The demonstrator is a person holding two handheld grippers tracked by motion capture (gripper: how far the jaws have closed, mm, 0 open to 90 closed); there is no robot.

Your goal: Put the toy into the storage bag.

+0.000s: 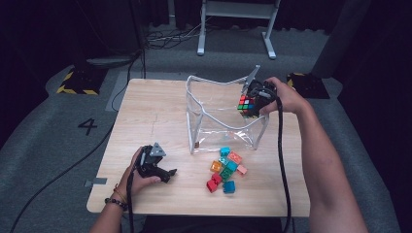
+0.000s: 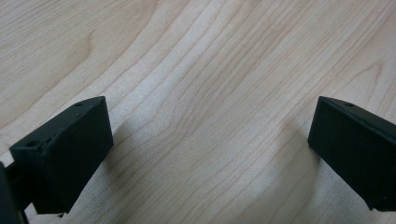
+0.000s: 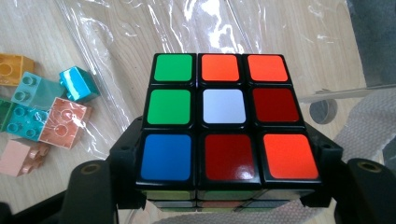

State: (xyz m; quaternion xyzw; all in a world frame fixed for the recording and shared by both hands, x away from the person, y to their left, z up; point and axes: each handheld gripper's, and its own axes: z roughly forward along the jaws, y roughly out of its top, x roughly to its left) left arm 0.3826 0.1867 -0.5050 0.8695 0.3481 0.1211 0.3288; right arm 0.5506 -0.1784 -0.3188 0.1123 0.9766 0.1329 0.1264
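Observation:
A puzzle cube (image 1: 246,106) (image 3: 224,119) with mixed coloured stickers hangs over the right rim of a clear plastic bag (image 1: 221,116) with white edging. My right gripper (image 1: 252,99) (image 3: 224,186) is shut on the cube, one jaw on each side. The bag (image 3: 196,28) stands open on the wooden table (image 1: 160,111), and I see nothing inside it. My left gripper (image 1: 165,174) (image 2: 210,149) rests low on the table near the front left. Its jaws stand wide apart over bare wood (image 2: 210,70).
Several toy bricks (image 1: 225,170) (image 3: 42,116) in teal, orange, red, green and pink lie in a loose heap just in front of the bag. The bag's webbing strap (image 3: 369,116) runs at the right. Cables trail off the table's front.

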